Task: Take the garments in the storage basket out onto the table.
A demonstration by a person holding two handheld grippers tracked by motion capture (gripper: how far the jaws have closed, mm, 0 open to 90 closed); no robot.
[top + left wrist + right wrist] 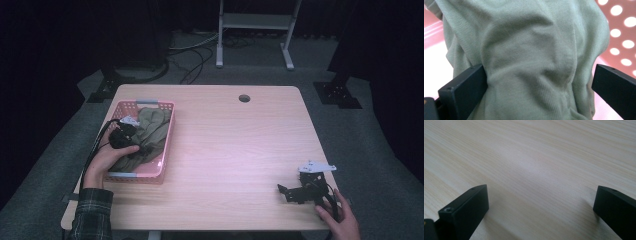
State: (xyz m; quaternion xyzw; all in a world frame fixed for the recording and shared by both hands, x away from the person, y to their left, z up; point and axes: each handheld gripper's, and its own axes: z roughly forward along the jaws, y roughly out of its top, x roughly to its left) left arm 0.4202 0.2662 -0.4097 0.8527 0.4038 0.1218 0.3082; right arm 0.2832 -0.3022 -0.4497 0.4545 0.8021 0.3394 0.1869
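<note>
An olive-green cloth (156,128) lies bunched in a pink plastic basket (168,134) at the table's left side. My left gripper (138,144) reaches into the basket, held by a hand with a plaid sleeve. In the left gripper view the cloth (531,50) bulges between the two black jaws, which stand wide apart, so my left gripper (539,75) is open and pressed into the fabric. The basket's perforated wall (621,27) shows behind. My right gripper (286,193) rests low over the table's front right corner; in its own view my right gripper (540,195) is open above bare wood.
The light wooden table (235,145) has a round cable hole (244,98) near its far edge. On the dark carpet behind it stand a white frame (255,22) and loose cables (197,60). Black stand bases sit at both far corners.
</note>
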